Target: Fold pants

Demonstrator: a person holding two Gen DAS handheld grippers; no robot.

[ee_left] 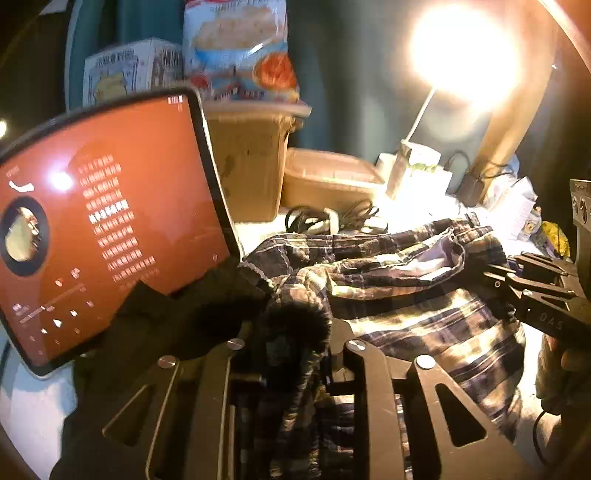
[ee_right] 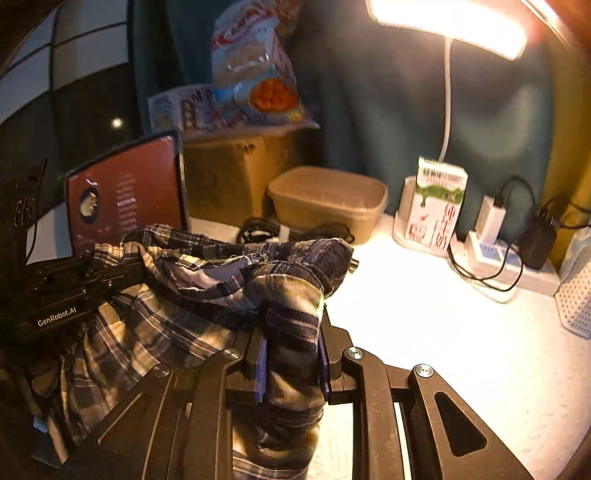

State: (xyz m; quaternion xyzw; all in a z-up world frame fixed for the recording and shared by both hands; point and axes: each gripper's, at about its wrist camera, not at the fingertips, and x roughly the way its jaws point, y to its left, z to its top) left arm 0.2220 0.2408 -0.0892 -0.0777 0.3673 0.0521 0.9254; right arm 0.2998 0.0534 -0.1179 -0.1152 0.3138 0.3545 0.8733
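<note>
Plaid flannel in dark blue and cream makes up the single pair of pants [ee_right: 192, 295], which is held bunched between two grippers above the white table [ee_right: 443, 332]. The left gripper [ee_left: 291, 354] is seen with its jaws closed on a fold of the plaid cloth, beside a piece of black fabric [ee_left: 177, 317] draped over its left linkage. The right gripper [ee_right: 291, 354] has its jaws clamped on another thick fold, the cloth hanging down through them. Each gripper is also visible from the other's camera, at the far side of the garment.

One tablet [ee_left: 110, 229] with an orange-red screen is propped upright to the left, its lower right edge just beside the pants. Behind it one cardboard box [ee_left: 247, 166] stands, topped by one snack bag [ee_left: 240, 51], with one printed carton [ee_left: 129, 70] to its left. One shallow beige tub [ee_right: 328, 199] sits near the back, with a tangle of black cable [ee_right: 266, 227] in front of it. One desk lamp [ee_right: 450, 26] shines over one milk carton [ee_right: 436, 203], and one power strip [ee_right: 498, 258] with two chargers plugged in lies at the back right.

Open table surface is left to the right of the garment; the left and back edges are crowded.
</note>
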